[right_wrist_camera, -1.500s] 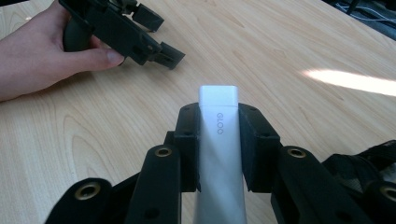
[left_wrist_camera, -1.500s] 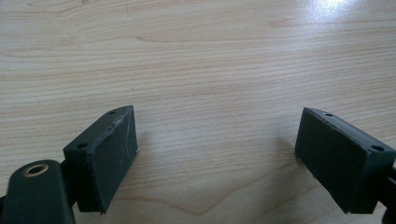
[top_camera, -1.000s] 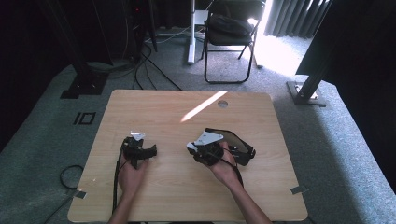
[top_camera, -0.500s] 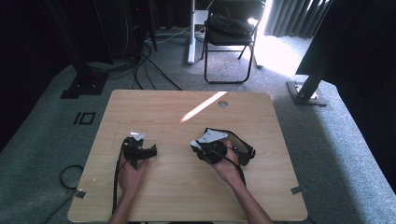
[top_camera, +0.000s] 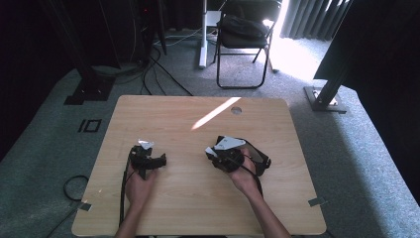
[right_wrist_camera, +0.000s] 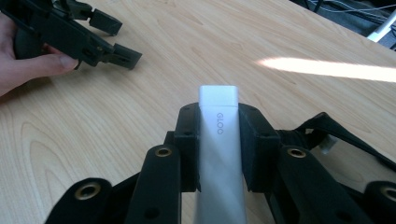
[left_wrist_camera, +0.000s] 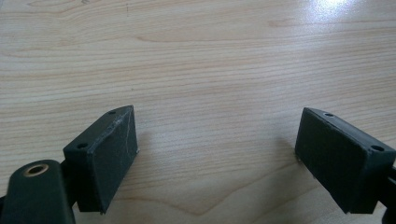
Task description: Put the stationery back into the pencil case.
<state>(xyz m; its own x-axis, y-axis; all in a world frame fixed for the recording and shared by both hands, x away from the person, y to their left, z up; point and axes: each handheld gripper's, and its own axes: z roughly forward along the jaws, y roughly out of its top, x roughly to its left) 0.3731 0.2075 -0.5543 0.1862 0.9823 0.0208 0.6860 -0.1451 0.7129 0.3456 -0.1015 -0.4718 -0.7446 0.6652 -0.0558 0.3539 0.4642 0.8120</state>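
2 tools (top_camera: 161, 159) (top_camera: 210, 151) apart mid-table (top_camera: 198, 208), edges distant.

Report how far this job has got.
Done: the right gripper is shut on the white GLOO stick. In hand: it holds the stick above the wooden table. Left: the left gripper is open over bare wood; no goal is evident.

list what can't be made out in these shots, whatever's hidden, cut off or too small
- White GLOO stick: its lower end is cut off by the bottom edge of the right gripper view, and the right gripper covers its sides.
- Same stick in the high view: too small to tell apart from the gripper and hand.
- Black strap: runs off the right edge.
- Left gripper: body cut off below the open jaws.
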